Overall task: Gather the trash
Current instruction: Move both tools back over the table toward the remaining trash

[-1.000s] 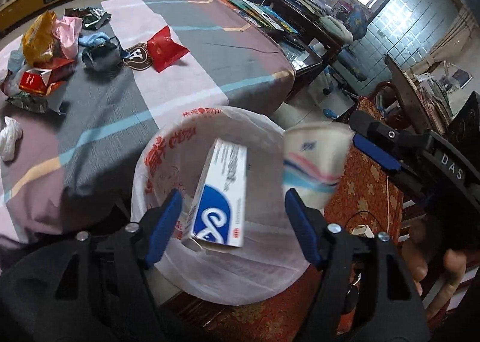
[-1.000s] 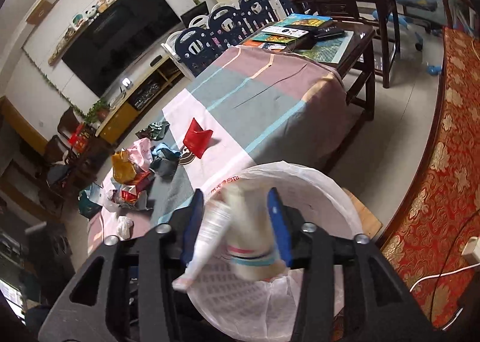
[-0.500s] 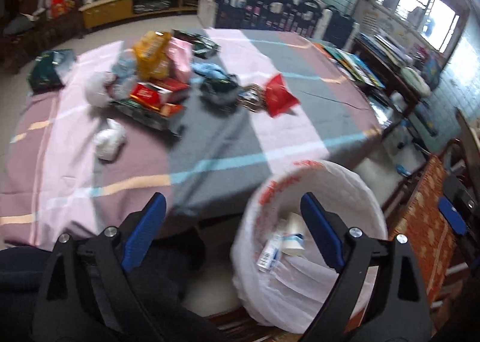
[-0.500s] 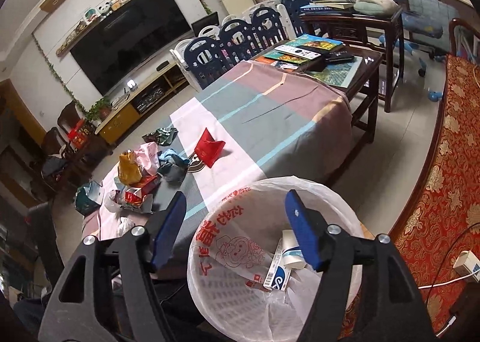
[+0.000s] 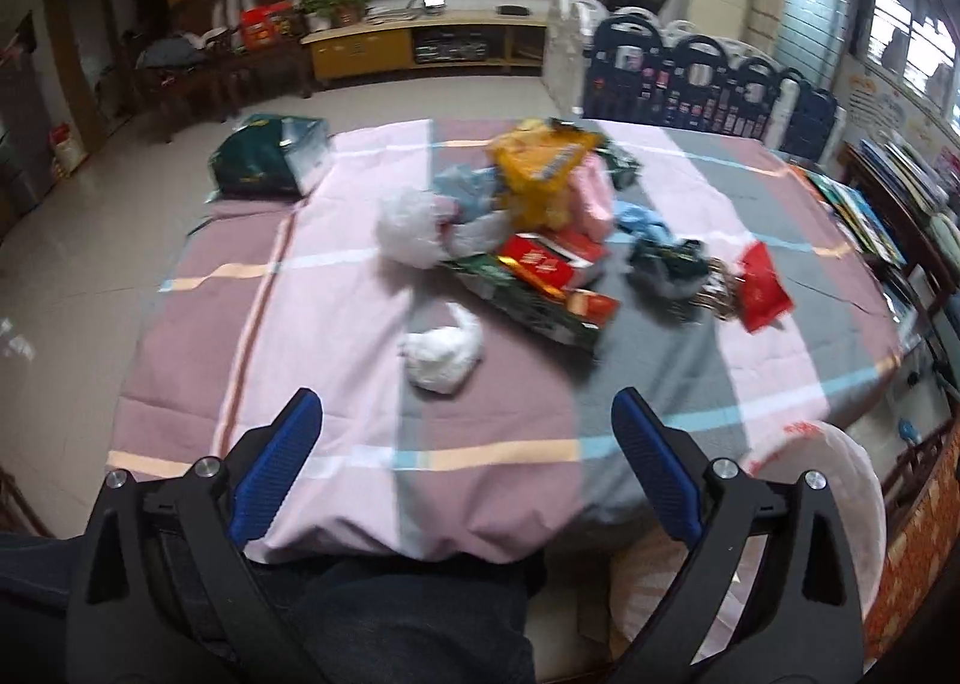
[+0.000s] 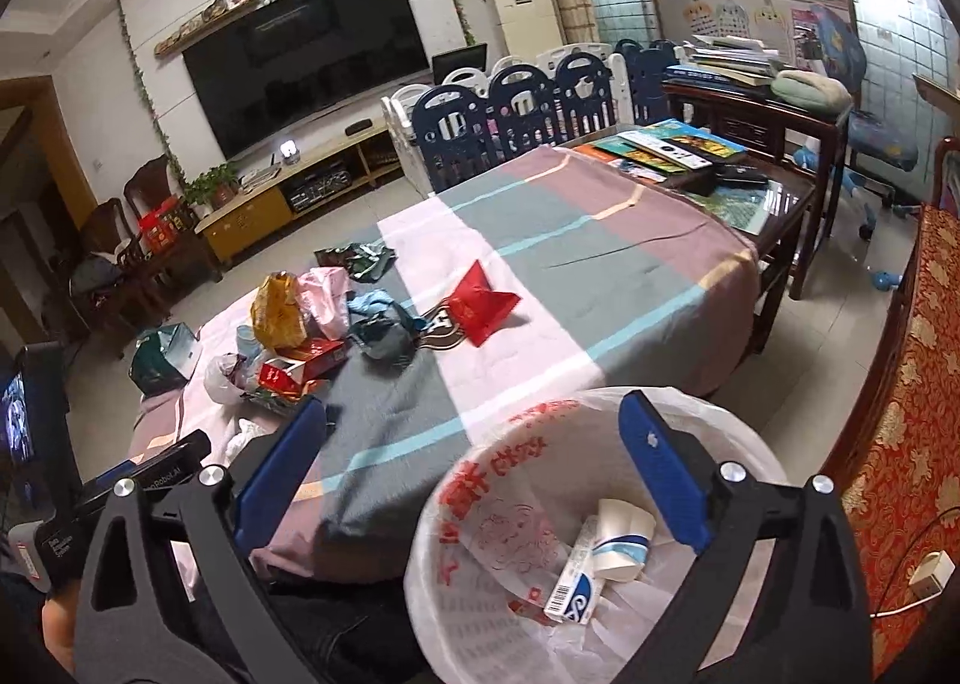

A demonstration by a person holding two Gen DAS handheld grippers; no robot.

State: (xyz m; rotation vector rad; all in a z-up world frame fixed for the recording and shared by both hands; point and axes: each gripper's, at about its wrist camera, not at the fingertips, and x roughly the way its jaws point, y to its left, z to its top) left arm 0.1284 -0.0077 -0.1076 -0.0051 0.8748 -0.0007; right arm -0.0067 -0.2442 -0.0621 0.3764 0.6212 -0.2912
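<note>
Writing: the white plastic-lined bin (image 6: 480,510) bears red Chinese characters, too warped to read; the white-and-blue carton (image 6: 573,582) shows a barcode.
Left gripper (image 5: 465,465): tilted down over the striped cloth-covered table (image 5: 336,384), jaws just opened wide, nothing between them.
Right gripper (image 6: 474,468): angled down above the bin, jaws just spread, empty.
Trash: the carton and a white paper cup (image 6: 621,531) lie in the bin; a crumpled white bag (image 5: 444,357) and a red packet (image 6: 483,309) lie on the table, beyond the fingertips.

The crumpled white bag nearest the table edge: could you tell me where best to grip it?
Probably come from above and pinch the upstanding twisted tail of the white bag. It lies alone on the cloth, apart from the pile, and the left gripper is open and faces it.
</note>
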